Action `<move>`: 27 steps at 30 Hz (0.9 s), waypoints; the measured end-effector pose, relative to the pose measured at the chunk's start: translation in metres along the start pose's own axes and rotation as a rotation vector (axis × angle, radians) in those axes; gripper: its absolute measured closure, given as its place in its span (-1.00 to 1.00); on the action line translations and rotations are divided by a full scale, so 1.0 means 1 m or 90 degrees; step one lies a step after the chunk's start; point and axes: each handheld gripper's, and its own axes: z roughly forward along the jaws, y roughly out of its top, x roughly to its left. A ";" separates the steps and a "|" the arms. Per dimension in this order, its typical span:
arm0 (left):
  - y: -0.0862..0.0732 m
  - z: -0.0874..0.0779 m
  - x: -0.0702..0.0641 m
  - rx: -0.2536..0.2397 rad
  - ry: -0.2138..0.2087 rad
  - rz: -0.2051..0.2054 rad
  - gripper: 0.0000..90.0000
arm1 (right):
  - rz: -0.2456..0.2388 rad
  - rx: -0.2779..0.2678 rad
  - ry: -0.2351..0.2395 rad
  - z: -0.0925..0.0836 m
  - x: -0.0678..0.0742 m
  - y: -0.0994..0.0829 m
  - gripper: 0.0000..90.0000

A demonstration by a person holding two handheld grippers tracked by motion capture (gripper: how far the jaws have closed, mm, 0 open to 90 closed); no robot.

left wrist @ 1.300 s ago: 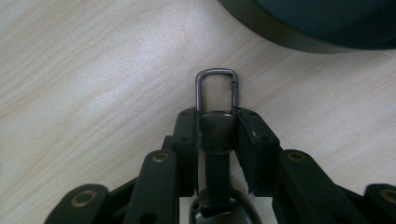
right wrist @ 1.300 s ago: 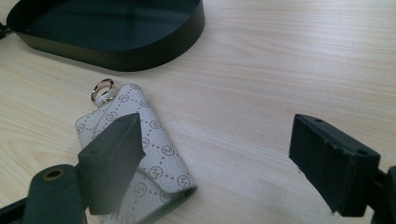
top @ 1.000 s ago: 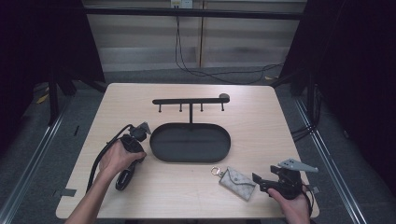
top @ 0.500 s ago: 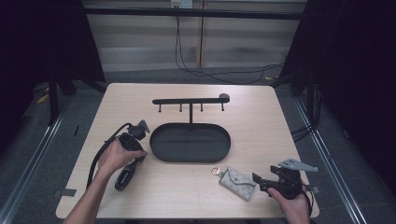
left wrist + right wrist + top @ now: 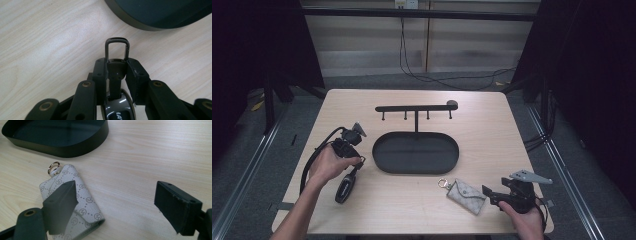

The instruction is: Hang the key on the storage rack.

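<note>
My left gripper (image 5: 357,161) (image 5: 116,61) is shut on the neck of a black key fob (image 5: 344,187) (image 5: 117,110), just below its metal loop (image 5: 117,40). The fob's glossy body trails back under the jaws toward the hand. It is held left of the black oval tray (image 5: 379,150) (image 5: 140,23). At the front right, my right gripper (image 5: 488,194) (image 5: 114,187) stands open and points left. A grey patterned key pouch (image 5: 467,192) (image 5: 85,195) with a gold ring (image 5: 53,167) lies flat by its left jaw, partly hidden behind it.
A black rack with several hooks (image 5: 416,107) stands behind the tray on a thin post. The tray (image 5: 75,150) holds nothing. Cables trail from both grippers. The table's front edge runs close under both hands.
The left gripper has lifted a little with the key fob in its jaws. The right gripper and the pouch have stayed where they were.
</note>
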 end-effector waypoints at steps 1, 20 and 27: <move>-0.001 -0.002 0.000 0.001 -0.002 0.001 0.57 | 0.001 0.000 0.000 0.000 0.000 0.000 -0.60; -0.001 -0.043 -0.010 -0.026 -0.002 0.040 0.57 | 0.002 -0.002 0.004 0.000 0.000 0.000 -0.60; -0.003 -0.058 -0.010 -0.044 0.010 0.039 0.57 | 0.000 -0.003 0.004 -0.001 0.000 0.000 -0.60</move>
